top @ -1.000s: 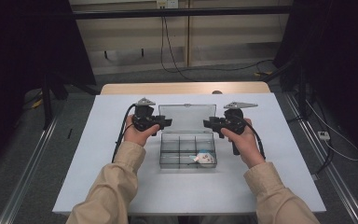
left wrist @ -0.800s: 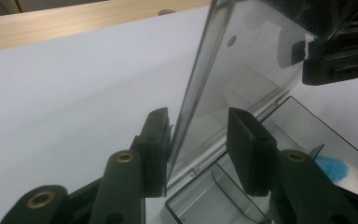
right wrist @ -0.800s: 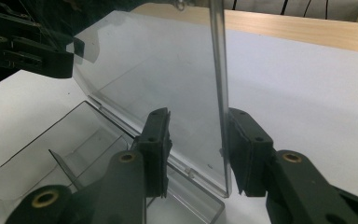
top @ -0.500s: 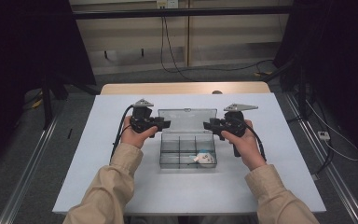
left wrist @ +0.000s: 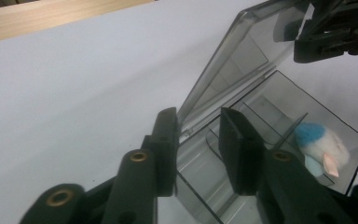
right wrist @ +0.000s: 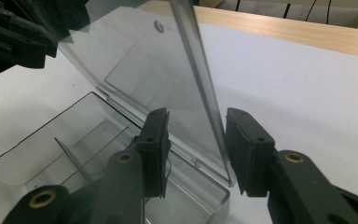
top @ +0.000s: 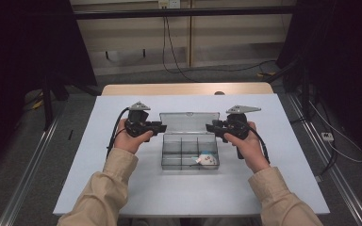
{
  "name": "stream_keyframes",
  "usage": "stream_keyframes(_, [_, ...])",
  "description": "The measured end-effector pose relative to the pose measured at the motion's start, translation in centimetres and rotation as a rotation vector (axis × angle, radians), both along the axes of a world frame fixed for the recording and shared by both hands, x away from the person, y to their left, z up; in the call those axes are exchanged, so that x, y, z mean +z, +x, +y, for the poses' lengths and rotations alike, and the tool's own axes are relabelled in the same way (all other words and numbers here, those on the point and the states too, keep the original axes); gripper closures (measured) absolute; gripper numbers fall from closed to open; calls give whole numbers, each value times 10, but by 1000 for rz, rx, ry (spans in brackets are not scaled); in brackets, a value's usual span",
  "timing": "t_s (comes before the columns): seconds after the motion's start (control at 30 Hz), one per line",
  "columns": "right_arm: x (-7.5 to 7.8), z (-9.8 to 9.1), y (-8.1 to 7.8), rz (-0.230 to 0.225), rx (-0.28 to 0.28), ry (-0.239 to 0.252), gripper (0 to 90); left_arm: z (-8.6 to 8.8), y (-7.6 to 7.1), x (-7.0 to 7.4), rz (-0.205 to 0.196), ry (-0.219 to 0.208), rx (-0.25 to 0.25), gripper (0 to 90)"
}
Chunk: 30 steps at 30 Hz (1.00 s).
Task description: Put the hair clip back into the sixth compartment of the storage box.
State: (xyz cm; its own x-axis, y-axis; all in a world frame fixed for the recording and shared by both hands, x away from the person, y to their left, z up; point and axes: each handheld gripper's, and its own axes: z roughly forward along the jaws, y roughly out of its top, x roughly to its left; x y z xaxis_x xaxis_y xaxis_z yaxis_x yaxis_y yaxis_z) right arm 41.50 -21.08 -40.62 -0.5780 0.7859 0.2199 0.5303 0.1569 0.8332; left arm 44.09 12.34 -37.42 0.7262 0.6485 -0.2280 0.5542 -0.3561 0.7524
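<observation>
A clear plastic compartment box [top: 190, 167] sits mid-table with its lid [top: 188, 122] raised on the far side. A small white and blue object [top: 208, 159] lies in its near right compartment [left wrist: 319, 147]. My left gripper [top: 162, 127] is at the lid's left end. Its jaws [left wrist: 198, 135] have just been closing and straddle the lid's corner [left wrist: 189, 112], with a gap still showing. My right gripper [top: 209, 127] is at the lid's right end, open [right wrist: 198, 140], and the lid's side edge [right wrist: 205, 93] stands between its jaws.
The pale table [top: 122, 188] has bare surface on both sides of the box. A wooden strip [top: 184, 89] runs along its far edge. Cables trail from both grippers toward the person's sleeves.
The lid has tipped up a little from lying back. My left gripper has shifted slightly up and toward the lid. The right hand has stayed put.
</observation>
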Motion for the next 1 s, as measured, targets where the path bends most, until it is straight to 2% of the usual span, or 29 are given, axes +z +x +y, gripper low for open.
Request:
stream_keyframes(0.13, [1, -2, -1, -1, 0, 3, 615, 5, -3, 2, 36, -37, -2, 789])
stream_keyframes(0.23, [2, -2, -2, -6, 4, -2, 616, 4, -6, 3, 62, -31, -34, 841])
stream_keyframes(0.33, [3, -2, -2, -9, 8, -3, 617, 1, -7, 3, 63, -38, -41, 887])
stream_keyframes(0.53, [4, -3, -6, -15, 17, -5, 612, -1, -5, 2, 76, -51, -51, 900])
stream_keyframes(1.0, [3, -5, -12, -13, 26, -23, 590, -2, -8, 3, 69, -61, -67, 900])
